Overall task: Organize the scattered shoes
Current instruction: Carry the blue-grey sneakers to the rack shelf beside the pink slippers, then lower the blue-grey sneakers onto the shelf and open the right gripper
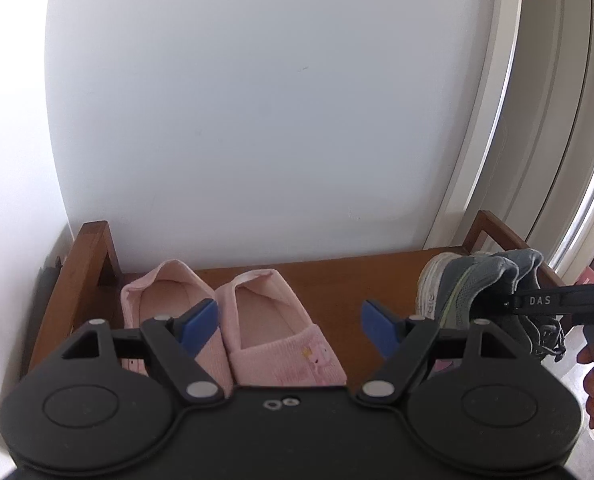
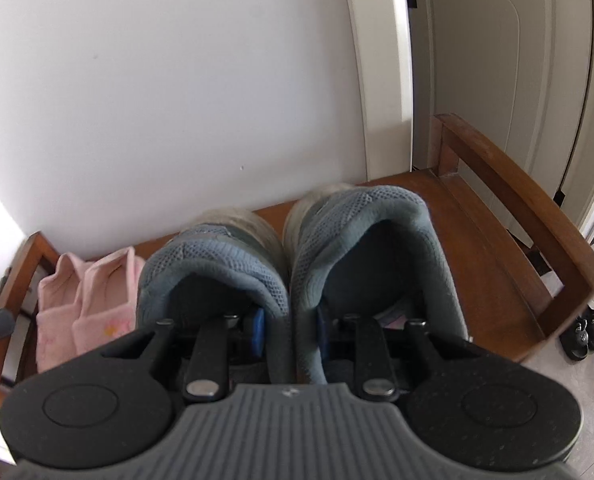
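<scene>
Over bench (image 2: 493, 264): R gripper (image 2: 289, 330) fingers pinching grey sneakers (image 2: 361, 240) (L gripper (image 1: 291, 320) wide, empty).

Both views bright, soft daylight – source looks to be on the right, past the door frame (image 1: 493, 128). White wall (image 1: 257, 100) evenly lit, blown out at the far left. Soft shadows only. Strong fisheye bend at the edges, dark corners. Right wrist view – toes of the grey sneakers (image 2: 329, 216) smeared with blur; rest sharp.

A white wall (image 1: 257, 120) stands beside a white door (image 2: 497, 80).
</scene>
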`<action>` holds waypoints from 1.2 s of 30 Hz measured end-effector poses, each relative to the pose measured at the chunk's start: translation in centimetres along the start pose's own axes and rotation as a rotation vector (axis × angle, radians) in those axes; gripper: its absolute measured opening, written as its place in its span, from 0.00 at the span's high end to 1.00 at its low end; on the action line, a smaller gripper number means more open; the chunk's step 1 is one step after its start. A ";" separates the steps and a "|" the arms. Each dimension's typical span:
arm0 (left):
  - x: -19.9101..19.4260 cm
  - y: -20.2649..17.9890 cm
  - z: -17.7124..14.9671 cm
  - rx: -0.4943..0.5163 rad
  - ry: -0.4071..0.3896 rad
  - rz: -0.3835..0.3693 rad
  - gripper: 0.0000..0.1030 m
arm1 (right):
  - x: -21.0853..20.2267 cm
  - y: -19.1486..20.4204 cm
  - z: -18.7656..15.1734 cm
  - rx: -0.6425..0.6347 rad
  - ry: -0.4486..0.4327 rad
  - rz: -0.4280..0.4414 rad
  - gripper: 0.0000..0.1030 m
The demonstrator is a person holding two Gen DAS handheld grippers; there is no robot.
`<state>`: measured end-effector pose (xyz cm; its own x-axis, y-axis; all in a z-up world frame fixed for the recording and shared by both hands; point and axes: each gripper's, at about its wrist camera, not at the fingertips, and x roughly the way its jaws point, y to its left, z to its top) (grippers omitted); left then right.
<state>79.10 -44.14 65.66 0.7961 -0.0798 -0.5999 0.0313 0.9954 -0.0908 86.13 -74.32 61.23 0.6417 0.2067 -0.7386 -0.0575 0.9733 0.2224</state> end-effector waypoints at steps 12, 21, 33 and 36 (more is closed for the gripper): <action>4.4 1.5 1.7 0.026 0.039 -0.023 0.23 | 9.1 3.4 2.6 0.003 0.081 -0.098 0.72; 5.6 1.6 1.5 0.028 0.058 -0.017 0.23 | 14.2 7.2 4.4 -0.054 0.060 -0.112 0.62; 2.3 1.4 0.2 0.037 0.037 0.004 0.23 | 3.2 5.2 1.8 -0.023 -0.151 -0.028 0.39; -0.6 1.3 -2.0 0.058 0.034 0.028 0.23 | -1.4 5.0 -2.3 0.014 -0.141 0.090 0.39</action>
<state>77.48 -42.93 64.30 0.7760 -0.0524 -0.6285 0.0448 0.9986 -0.0280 83.18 -69.50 61.92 0.7354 0.2758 -0.6189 -0.1096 0.9498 0.2930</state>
